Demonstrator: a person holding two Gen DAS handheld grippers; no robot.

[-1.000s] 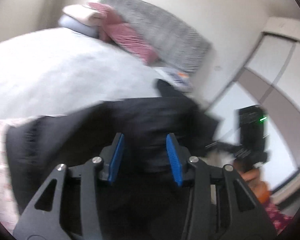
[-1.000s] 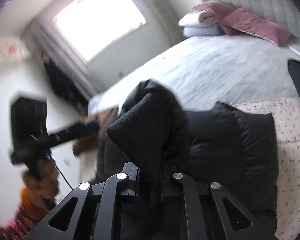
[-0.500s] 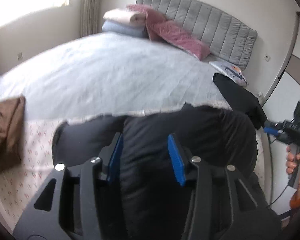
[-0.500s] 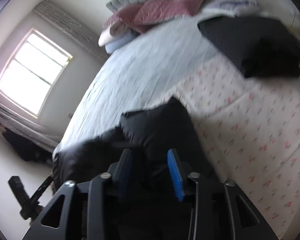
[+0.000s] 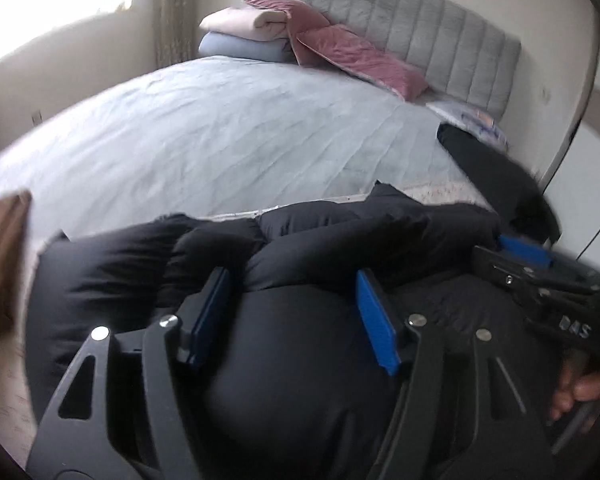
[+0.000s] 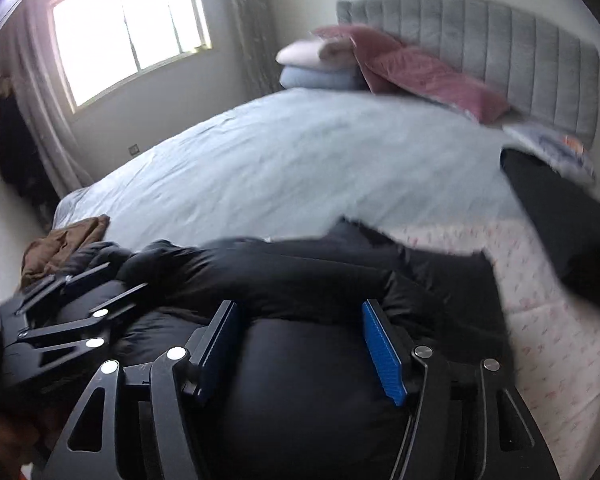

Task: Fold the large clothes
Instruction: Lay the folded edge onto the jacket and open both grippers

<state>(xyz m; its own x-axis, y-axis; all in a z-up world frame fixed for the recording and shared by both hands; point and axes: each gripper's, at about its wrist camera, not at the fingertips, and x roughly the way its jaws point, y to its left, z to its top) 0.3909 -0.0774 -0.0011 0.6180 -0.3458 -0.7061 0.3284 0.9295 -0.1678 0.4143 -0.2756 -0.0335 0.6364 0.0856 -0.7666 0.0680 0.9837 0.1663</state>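
Note:
A black puffy jacket (image 5: pixel 320 240) lies crumpled across the near edge of the bed (image 5: pixel 220 140). My left gripper (image 5: pixel 294 308) hangs low over the jacket. Its jaws are opening, and padded fabric bulges up between the blue pads (image 5: pixel 376 320) without being pinched. In the right wrist view the same jacket (image 6: pixel 300 272) fills the foreground. My right gripper (image 6: pixel 300 336) sits just above it, jaws opening too, with fabric between the pads but not clamped. The right gripper (image 5: pixel 516 264) also shows at the right of the left view. The left gripper (image 6: pixel 72 312) shows at the left of the right view.
A brown garment (image 6: pixel 64 244) lies at the bed's left edge and a folded black garment (image 6: pixel 560 220) at the right. Pink pillows (image 5: pixel 352 60) and folded blankets (image 5: pixel 244 32) rest against the grey headboard (image 5: pixel 440 40). A floral sheet (image 6: pixel 540 340) covers the near right. A hand (image 5: pixel 580 392) grips the right tool.
The right gripper let go of the jacket fold it held up. Both grippers dropped towards the jacket and tilted downward, and their jaws widened.

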